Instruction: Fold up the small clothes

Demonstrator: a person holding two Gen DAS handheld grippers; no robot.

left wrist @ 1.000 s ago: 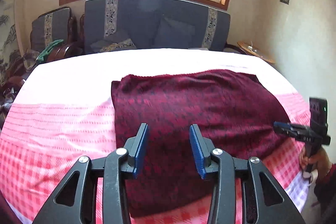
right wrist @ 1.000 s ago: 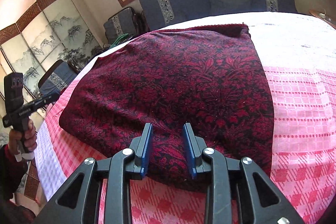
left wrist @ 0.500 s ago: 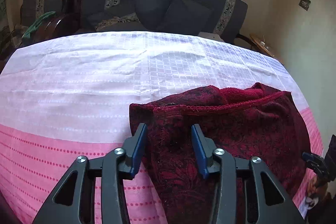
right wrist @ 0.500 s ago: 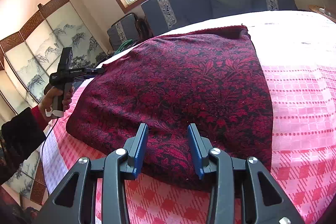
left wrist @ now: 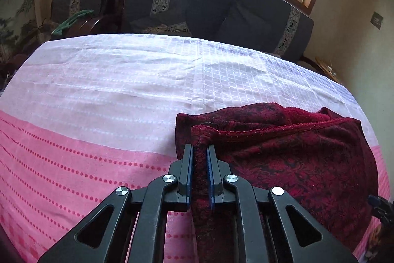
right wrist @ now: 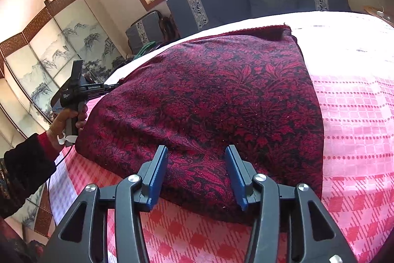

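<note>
A dark red patterned garment (left wrist: pixel 295 164) (right wrist: pixel 221 95) lies folded on the bed. My left gripper (left wrist: pixel 200 148) is at its far left corner, and its jaws are closing with a bunched strip of the cloth's edge pinched between the blue pads. The right wrist view shows that same left gripper (right wrist: pixel 114 85) at the garment's left corner, held by a hand (right wrist: pixel 64 120). My right gripper (right wrist: pixel 196 150) hovers over the garment's near edge. Its jaws are opening, and the pads stand apart from the cloth below them.
The bed carries a pink and white checked cover (left wrist: pixel 98 90). Behind it stands a dark sofa (left wrist: pixel 209 4) under a window. A painted folding screen (right wrist: pixel 49 53) is on the left, and a small wooden table (left wrist: pixel 325 68) at the far right.
My left gripper travelled from over the garment's middle to its far corner, dropped and closed on the cloth edge. My right gripper stayed put while its jaws spread wider.
</note>
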